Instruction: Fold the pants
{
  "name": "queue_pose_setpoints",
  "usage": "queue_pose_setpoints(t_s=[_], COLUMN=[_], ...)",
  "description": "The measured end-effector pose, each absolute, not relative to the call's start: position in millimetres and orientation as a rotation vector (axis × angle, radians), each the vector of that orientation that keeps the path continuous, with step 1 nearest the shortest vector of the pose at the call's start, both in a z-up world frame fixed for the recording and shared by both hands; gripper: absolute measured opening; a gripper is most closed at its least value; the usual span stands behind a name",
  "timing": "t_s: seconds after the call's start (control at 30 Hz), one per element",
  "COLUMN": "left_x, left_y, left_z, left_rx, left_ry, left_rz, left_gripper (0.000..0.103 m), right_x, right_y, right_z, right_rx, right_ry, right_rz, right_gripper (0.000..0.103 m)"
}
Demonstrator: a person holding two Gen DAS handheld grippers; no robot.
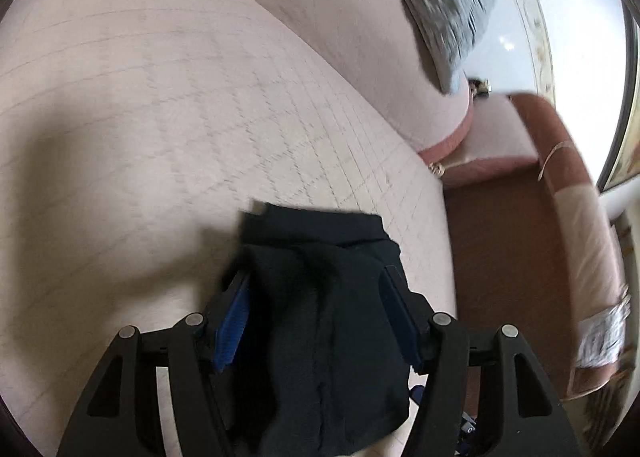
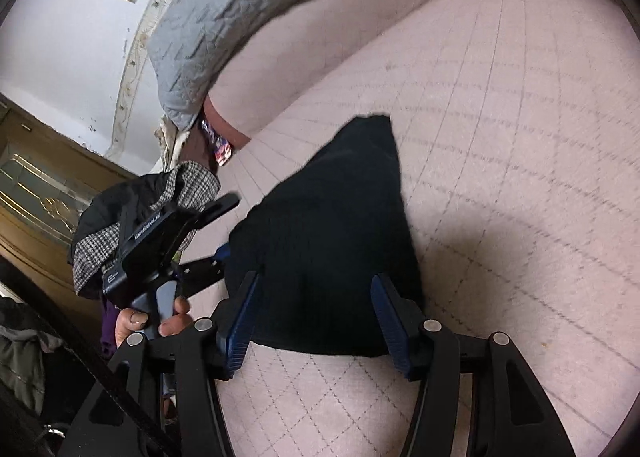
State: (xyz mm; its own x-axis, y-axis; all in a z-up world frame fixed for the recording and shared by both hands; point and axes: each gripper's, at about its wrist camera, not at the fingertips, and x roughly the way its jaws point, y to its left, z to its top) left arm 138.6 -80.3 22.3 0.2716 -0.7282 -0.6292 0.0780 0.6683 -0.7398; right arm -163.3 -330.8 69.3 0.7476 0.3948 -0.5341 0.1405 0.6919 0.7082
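Soft black pants [image 2: 332,241] are lying bunched on the pink diamond-quilted sofa seat [image 2: 520,137]. The left tool [image 1: 316,309] and right tool [image 2: 316,309] are both standing apart, the limp cloth lying loose between their ribbed blue pads [image 2: 240,333].

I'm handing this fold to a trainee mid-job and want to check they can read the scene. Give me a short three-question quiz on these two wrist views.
1. True or false: the dark pants lie on the pink quilted cushion.
2. Multiple choice: what is draped over the sofa back? A) a grey quilted cloth B) a red towel C) a white pillow
3. Short answer: in the right wrist view, on which side of the pants does the left gripper appear?

Key: 1 true. 2 A. 3 on the picture's left side, held in a hand.
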Motion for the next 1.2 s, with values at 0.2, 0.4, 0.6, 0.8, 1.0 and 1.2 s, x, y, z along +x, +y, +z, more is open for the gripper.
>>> queue_pose_setpoints(t_s=[0.2, 0.4, 0.6, 0.8, 1.0, 1.2], left_x=[95.0, -12.0, -100.5, -141.6, -143.1, -141.9], left_y=[-44.2, -54.4, -58.6, -53.3, -53.1, -53.9], left_z=[67.9, 120.0, 154.6, 191.3, 202.3, 193.4], left_rx=[-0.454, -0.125, -0.022, -0.058, -0.102, -0.13], left_ry=[1.071, 0.812, 0.55, 0.403, 0.459, 0.517], left_rz=[-0.491, -0.347, -0.213, -0.211, -0.256, -0.267], left_gripper=[0.064, 0.078, 0.097, 0.103, 0.103, 0.103], right_x=[-198.9, -223.4, -245.3, -268.8, -271.9, -271.2], right_y=[-312.7, -256.7, -232.4, -229.9, -216.7, -199.1], right_z=[94.8, 101.4, 103.5, 112.6, 105.3, 102.1], right_rx=[0.69, 0.499, 0.423, 0.403, 0.385, 0.342], right_ry=[0.706, 0.737, 0.714, 0.662, 0.701, 0.719], right_rz=[0.096, 0.021, -0.073, -0.124, -0.1, -0.074], right_gripper=[0.071, 0.073, 0.074, 0.079, 0.08, 0.08])
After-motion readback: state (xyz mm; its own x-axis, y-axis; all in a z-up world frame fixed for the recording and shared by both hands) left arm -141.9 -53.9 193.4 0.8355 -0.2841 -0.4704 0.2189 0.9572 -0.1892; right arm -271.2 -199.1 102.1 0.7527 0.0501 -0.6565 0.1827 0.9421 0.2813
